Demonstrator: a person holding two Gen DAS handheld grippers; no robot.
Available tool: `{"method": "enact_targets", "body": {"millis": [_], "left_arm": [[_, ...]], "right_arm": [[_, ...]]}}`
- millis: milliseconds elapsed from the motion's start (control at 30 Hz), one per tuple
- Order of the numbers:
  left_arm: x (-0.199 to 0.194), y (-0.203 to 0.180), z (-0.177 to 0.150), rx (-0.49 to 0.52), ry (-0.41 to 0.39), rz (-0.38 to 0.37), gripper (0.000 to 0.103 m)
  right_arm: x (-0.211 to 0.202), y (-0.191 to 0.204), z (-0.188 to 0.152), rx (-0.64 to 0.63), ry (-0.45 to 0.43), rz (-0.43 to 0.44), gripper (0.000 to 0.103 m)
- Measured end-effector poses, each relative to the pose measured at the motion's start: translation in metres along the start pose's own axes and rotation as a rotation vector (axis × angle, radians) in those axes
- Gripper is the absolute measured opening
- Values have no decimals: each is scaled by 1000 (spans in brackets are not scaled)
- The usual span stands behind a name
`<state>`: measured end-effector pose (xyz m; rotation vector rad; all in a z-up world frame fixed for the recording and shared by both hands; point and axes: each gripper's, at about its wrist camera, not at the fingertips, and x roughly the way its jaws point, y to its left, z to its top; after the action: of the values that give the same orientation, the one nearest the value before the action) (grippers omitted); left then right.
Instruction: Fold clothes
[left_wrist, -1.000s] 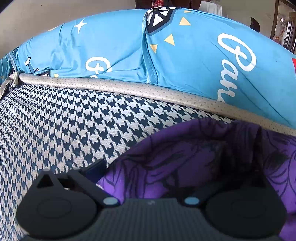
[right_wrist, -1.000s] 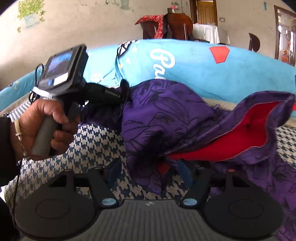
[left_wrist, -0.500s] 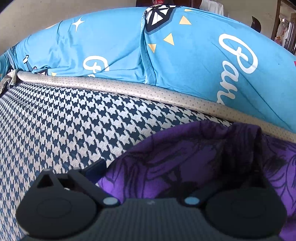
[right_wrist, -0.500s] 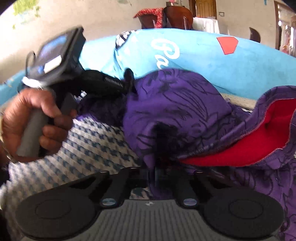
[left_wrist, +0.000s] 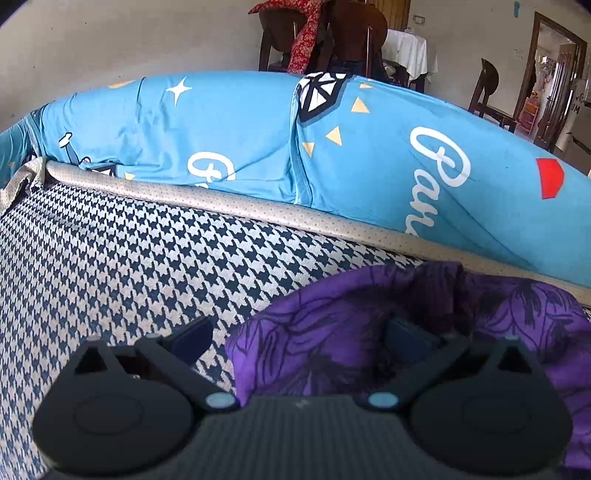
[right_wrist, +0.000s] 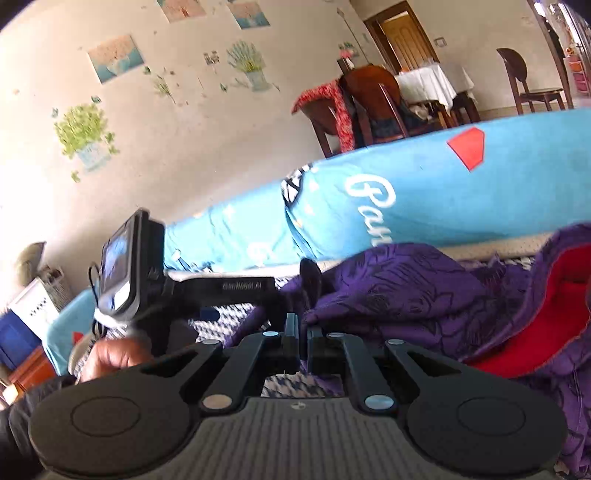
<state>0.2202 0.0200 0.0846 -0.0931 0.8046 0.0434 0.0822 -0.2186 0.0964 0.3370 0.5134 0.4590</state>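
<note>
In the left wrist view, the left hand-held gripper (left_wrist: 301, 338) stands with its fingers wide apart, one finger over the houndstooth sofa seat (left_wrist: 122, 258) and the other sunk into a fold of the purple garment (left_wrist: 332, 332), which lies bunched on the seat at the lower right of this view. Nothing is pinched between the fingers; my judgement is that it is placed to take an edge of the cloth, with the jaws spread to straddle the fold. Behind the seat runs a beige piped border (left_wrist: 236, 205), and beyond it a blue cushion cover (left_wrist: 236, 122) printed with stars, diamonds and white script that begins "Par"; the rest is cut off. In the right wrist view, the right hand-held gripper (right_wrist: 300, 334) has its jaws drawn almost together on a thin edge of the purple garment (right_wrist: 406, 291), lifting it, probably so that the cloth can be carried over for a fold. The garment's red lining (right_wrist: 546, 321) shows at the right where it is turned open. The left hand-held gripper (right_wrist: 310, 280) appears here from the side, held in the person's hand (right_wrist: 114, 354), its tip at the garment's left end. Small lettering on its arm is too blurred to read. The same white script shows on the blue cushion cover (right_wrist: 480, 192).
</note>
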Motion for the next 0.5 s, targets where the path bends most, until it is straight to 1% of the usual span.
{"method": "enact_targets", "body": {"millis": [133, 200, 267, 333, 433, 500], "left_arm": [[-28, 8, -6, 5, -23, -28, 103], [-42, 13, -11, 12, -36, -35, 103], [-56, 19, -16, 14, -51, -41, 103], [-70, 27, -20, 6, -69, -57, 103], [-86, 40, -23, -20, -89, -66, 103], [-93, 51, -26, -49, -90, -70, 103]], "right_arm": [[-2, 10, 6, 10, -20, 24, 7], [-4, 10, 9, 53, -32, 65, 7], [-8, 11, 12, 87, -49, 127, 7], [-14, 18, 14, 95, -63, 197, 7], [-17, 36, 14, 88, -55, 318, 7], [-15, 45, 12, 90, -35, 390, 7]]}}
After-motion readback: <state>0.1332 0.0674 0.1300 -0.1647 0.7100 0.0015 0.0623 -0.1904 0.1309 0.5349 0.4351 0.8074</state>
